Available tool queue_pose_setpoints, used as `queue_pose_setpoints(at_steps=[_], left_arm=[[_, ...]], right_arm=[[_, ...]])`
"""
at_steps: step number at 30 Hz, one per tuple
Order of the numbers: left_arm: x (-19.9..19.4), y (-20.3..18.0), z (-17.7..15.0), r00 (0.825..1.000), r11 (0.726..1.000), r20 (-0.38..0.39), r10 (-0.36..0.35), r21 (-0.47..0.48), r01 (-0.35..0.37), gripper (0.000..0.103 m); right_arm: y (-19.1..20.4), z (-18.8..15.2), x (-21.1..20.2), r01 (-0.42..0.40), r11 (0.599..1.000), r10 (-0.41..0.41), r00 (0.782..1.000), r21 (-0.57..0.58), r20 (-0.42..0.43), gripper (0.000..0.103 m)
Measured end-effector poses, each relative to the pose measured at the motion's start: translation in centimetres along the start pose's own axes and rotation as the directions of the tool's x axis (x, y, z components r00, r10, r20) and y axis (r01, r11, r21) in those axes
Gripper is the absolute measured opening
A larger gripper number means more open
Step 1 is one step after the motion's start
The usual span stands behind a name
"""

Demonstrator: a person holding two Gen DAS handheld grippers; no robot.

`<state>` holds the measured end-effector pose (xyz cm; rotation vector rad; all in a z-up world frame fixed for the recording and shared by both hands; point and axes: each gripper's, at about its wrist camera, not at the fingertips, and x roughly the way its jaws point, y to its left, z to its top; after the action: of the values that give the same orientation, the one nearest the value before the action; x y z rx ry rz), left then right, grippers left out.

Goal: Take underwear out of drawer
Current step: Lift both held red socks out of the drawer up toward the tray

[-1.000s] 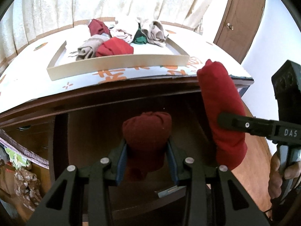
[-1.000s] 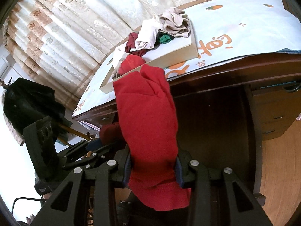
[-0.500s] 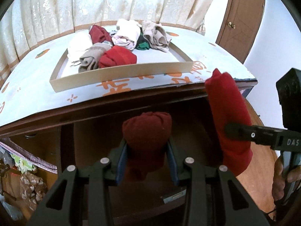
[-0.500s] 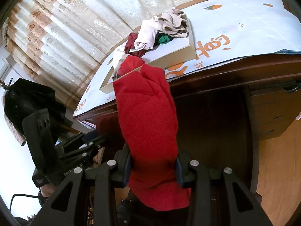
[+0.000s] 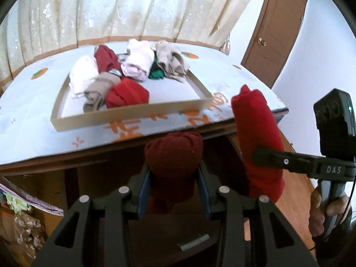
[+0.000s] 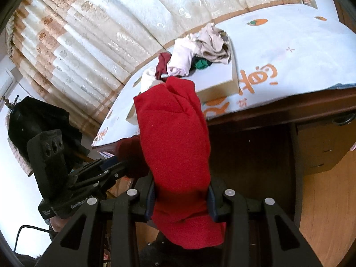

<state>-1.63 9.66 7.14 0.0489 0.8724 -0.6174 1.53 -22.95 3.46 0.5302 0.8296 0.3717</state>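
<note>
My left gripper [image 5: 173, 191] is shut on a rolled dark red underwear [image 5: 174, 155], held up in front of the desk edge. My right gripper [image 6: 181, 197] is shut on a rolled bright red underwear [image 6: 175, 146], which also shows at the right of the left wrist view [image 5: 258, 133]. A shallow cardboard tray [image 5: 124, 116] on the desk top holds several rolled garments: white, beige, pink, green and red. The tray also shows in the right wrist view [image 6: 222, 86]. The left gripper shows at lower left of the right wrist view [image 6: 106, 166].
The wooden desk [image 5: 66, 158] carries a white cloth with orange prints [image 5: 29, 129]. Cream curtains [image 5: 133, 6] hang behind. A brown door [image 5: 278, 29] stands at right. Side drawers with handles [image 6: 322, 146] sit at the right of the desk's knee space. Clutter lies at lower left [image 5: 20, 218].
Both grippers have risen with their rolls, so the desk top and the tray now sit lower and show more fully. Both grips are unchanged.
</note>
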Motion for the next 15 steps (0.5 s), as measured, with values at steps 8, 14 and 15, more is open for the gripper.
queue_pose_setpoints(at_steps=[8, 14, 15], left_arm=[[-0.3, 0.3, 2.1, 1.0, 1.0, 0.029, 0.009, 0.025, -0.009, 0.038], [-0.8, 0.9, 3.3, 0.998, 1.0, 0.057, 0.008, 0.02, -0.009, 0.038], [-0.9, 1.1, 3.6, 0.998, 1.0, 0.061, 0.01, 0.017, -0.011, 0.038]], right_arm=[[0.3, 1.3, -0.1, -0.015, 1.0, 0.015, 1.0, 0.002, 0.012, 0.04], [0.6, 2.9, -0.8, -0.027, 1.0, 0.027, 0.999, -0.004, 0.037, 0.04], [0.7, 3.2, -0.9, -0.028, 1.0, 0.028, 0.999, -0.007, 0.04, 0.04]])
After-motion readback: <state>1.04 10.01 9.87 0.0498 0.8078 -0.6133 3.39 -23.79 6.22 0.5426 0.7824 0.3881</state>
